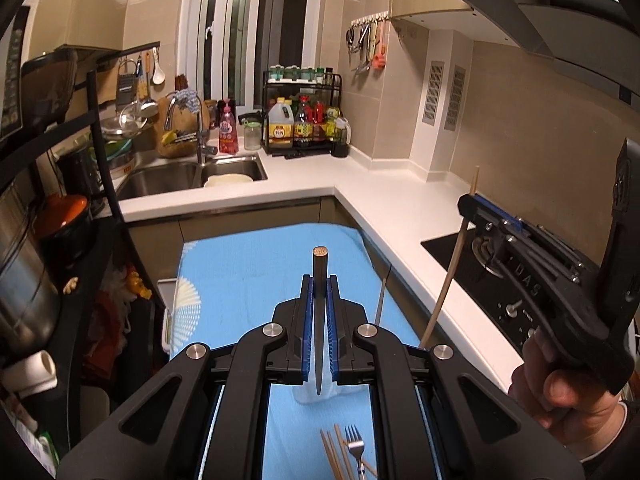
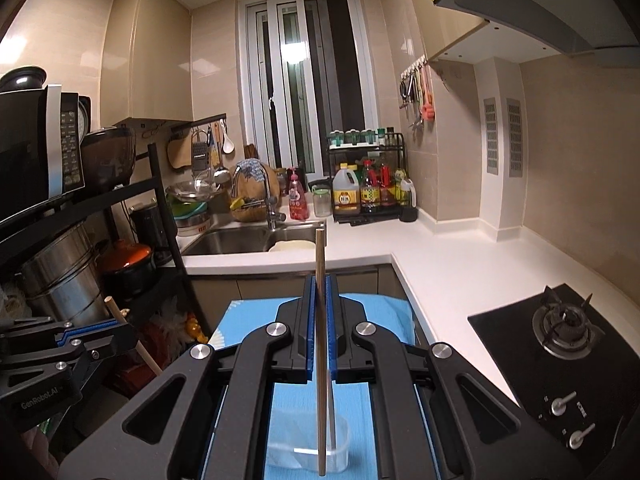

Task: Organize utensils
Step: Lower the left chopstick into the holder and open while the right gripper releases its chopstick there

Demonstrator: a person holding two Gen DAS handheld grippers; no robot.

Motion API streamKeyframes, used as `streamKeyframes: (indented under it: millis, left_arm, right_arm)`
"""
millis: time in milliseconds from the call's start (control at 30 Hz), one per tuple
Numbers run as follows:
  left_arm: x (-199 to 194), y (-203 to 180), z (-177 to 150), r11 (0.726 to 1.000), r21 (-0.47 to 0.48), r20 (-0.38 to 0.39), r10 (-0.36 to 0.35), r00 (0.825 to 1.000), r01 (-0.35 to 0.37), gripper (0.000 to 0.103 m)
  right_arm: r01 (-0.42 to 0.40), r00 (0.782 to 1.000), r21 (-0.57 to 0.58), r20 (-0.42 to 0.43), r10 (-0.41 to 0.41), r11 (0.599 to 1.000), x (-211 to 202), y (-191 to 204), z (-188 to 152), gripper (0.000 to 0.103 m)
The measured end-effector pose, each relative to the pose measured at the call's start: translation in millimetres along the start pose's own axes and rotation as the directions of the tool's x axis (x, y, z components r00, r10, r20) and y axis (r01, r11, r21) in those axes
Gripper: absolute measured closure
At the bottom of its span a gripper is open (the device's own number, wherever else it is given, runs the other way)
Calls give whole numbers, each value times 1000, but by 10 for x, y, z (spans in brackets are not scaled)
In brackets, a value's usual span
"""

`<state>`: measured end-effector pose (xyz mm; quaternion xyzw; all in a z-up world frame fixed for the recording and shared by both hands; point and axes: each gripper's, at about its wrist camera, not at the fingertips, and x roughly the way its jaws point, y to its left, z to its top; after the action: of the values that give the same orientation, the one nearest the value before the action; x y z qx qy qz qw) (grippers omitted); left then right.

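Note:
My left gripper (image 1: 320, 280) is shut on a chopstick (image 1: 319, 320) that stands upright, its tip over a clear plastic container (image 1: 316, 394) on the blue cloth (image 1: 240, 280). My right gripper (image 2: 320, 280) is shut on a second wooden chopstick (image 2: 320, 344), held upright with its tip inside the same clear container (image 2: 312, 448). The right gripper also shows in the left wrist view (image 1: 466, 204), and the left gripper shows in the right wrist view (image 2: 124, 332). Several loose chopsticks (image 1: 332, 456) and a fork (image 1: 356, 446) lie on the cloth near me.
A white L-shaped counter (image 1: 380, 204) runs behind and to the right, with a black gas hob (image 2: 560, 332), a sink (image 1: 192, 178) and a bottle rack (image 1: 304, 120). A black shelf unit with pots (image 2: 72, 272) and a microwave (image 2: 40, 148) stands at left.

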<state>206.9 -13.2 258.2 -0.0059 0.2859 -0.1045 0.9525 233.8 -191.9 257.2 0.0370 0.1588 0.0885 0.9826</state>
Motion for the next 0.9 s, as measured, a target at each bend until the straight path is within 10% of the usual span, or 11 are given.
streamKeyframes:
  millis: [800, 900]
  left_arm:
    - [1147, 11, -345, 993, 118, -196, 15, 980, 8, 96]
    - [1097, 34, -340, 995, 86, -189, -26, 982, 43, 70]
  right_arm:
    - [-110, 976, -110, -202, 86, 988, 1036, 99, -778, 94]
    - [-120, 966, -69, -240, 101, 990, 1032, 22, -786, 83]
